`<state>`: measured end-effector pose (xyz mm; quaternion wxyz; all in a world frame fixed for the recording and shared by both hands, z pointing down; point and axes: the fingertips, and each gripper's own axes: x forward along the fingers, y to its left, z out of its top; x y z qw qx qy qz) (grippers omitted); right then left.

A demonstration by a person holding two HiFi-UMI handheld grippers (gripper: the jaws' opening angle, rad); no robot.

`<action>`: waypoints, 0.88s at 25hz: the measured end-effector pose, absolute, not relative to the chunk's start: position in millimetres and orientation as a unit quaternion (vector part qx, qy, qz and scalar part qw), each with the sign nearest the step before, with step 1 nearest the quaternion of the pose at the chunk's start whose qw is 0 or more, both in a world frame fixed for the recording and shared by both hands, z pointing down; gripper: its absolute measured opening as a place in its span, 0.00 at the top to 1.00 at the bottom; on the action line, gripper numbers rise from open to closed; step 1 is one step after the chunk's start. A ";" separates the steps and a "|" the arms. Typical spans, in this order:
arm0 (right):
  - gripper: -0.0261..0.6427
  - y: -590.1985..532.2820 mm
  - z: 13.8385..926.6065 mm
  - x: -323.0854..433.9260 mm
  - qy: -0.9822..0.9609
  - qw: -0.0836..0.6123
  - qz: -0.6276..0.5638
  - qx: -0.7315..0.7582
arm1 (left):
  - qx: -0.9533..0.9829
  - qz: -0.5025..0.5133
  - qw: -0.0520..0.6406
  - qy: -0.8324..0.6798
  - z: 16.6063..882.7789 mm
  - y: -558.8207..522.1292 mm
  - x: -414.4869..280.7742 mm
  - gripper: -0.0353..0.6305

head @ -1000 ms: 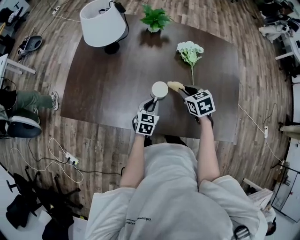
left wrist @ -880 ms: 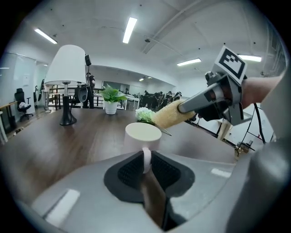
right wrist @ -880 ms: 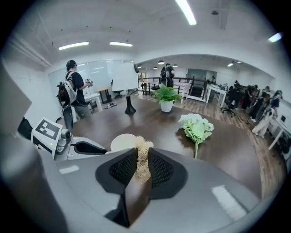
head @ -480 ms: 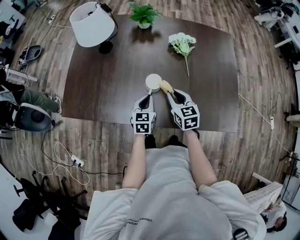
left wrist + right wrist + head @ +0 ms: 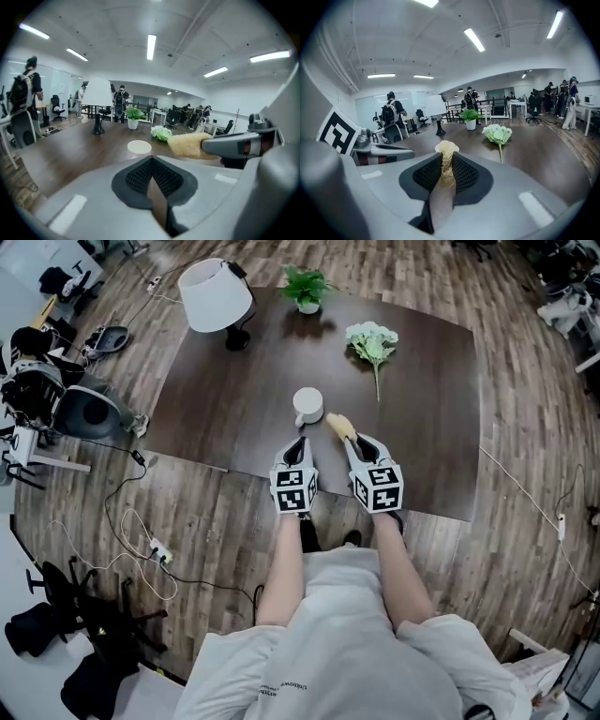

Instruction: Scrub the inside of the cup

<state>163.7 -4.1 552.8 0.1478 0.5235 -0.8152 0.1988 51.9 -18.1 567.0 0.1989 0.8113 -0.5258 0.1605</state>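
A person stands at the near edge of a dark brown table (image 5: 234,399), seen from above, holding a two-jaw gripper in each hand. A white cup (image 5: 307,406) stands upright on the table with its open mouth facing up, just ahead of the left gripper (image 5: 299,442) and apart from it. In the left gripper view, the cup (image 5: 139,147) shows as a pale disc beyond the jaws, which are pressed together with nothing between them.

The right gripper (image 5: 354,440) is clamped on a yellowish loofah scrubber (image 5: 339,425). The scrubber's fibrous head points forward and to the left, ending just beside the cup on its right, outside the rim. In the right gripper view, the straw-coloured fibres (image 5: 446,161) are pinched between the two black ribbed pads. From the left gripper view, the scrubber (image 5: 190,144) juts from the right gripper's grey jaws at the right.

Further back on the table stand a lamp with a white shade (image 5: 217,294), a small potted plant (image 5: 307,285) and a bunch of white flowers (image 5: 372,340) lying flat. The floor around the table is wood plank (image 5: 506,427).
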 end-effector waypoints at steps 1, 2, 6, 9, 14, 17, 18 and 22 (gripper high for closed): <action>0.83 1.4 552.5 165.4 -0.818 0.144 0.198 0.521 | 0.806 0.150 0.202 -0.536 563.2 -11.5 51.8 0.95; 0.83 6.9 552.4 166.1 -0.821 0.142 0.196 0.517 | 0.801 0.143 0.203 -0.544 560.4 -3.6 51.8 0.95; 0.83 28.1 553.7 169.3 -0.833 0.135 0.189 0.502 | 0.801 0.141 0.187 -0.551 555.2 29.7 56.6 0.95; 0.83 37.7 555.1 171.8 -0.837 0.125 0.192 0.497 | 0.803 0.145 0.175 -0.551 555.4 43.6 59.7 0.95; 0.83 56.3 551.6 170.6 -0.842 0.115 0.194 0.489 | 0.806 0.145 0.164 -0.550 549.6 58.8 63.7 0.95; 0.83 61.5 549.0 173.7 -0.842 0.111 0.191 0.491 | 0.808 0.143 0.156 -0.549 543.8 61.0 69.1 0.95; 0.83 61.2 547.2 174.2 -0.843 0.108 0.190 0.492 | 0.809 0.143 0.153 -0.549 542.1 61.1 70.2 0.95; 0.83 58.8 543.1 178.2 -0.840 0.099 0.187 0.500 | 0.817 0.126 0.144 -0.544 537.1 61.2 76.3 0.95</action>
